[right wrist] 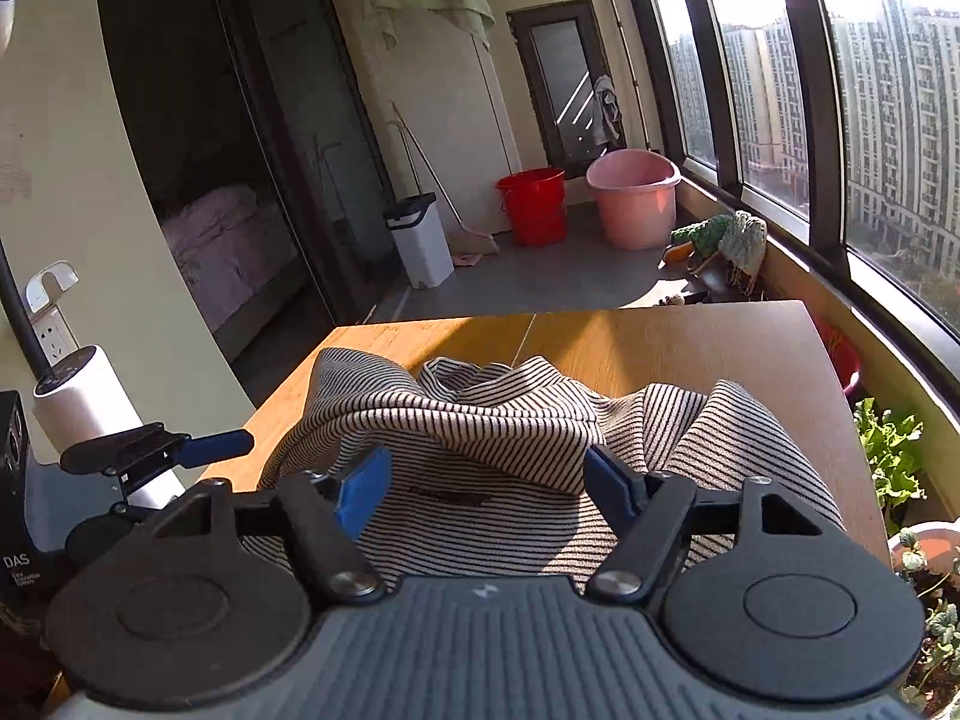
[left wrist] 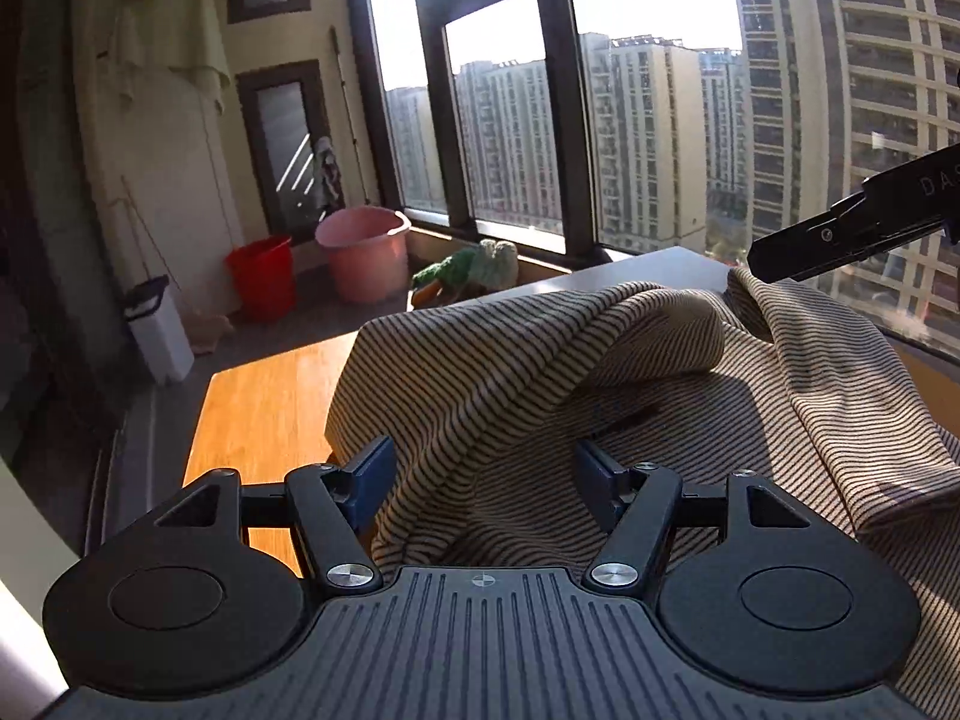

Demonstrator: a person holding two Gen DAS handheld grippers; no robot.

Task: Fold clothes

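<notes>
Both tongs, left [left wrist: 483, 471] and right [right wrist: 483, 477], gape wide and empty over the crumpled beige, dark-striped knit garment [right wrist: 480, 450] on the wooden bench [right wrist: 690, 348], so they should probably pinch opposite edges and spread it flat first.

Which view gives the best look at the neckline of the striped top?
The right wrist view: the striped top lies bunched on the wooden table, and its collar opening faces the camera near the far edge. The left wrist view shows only draped folds of the garment; no neckline can be made out there.
</notes>
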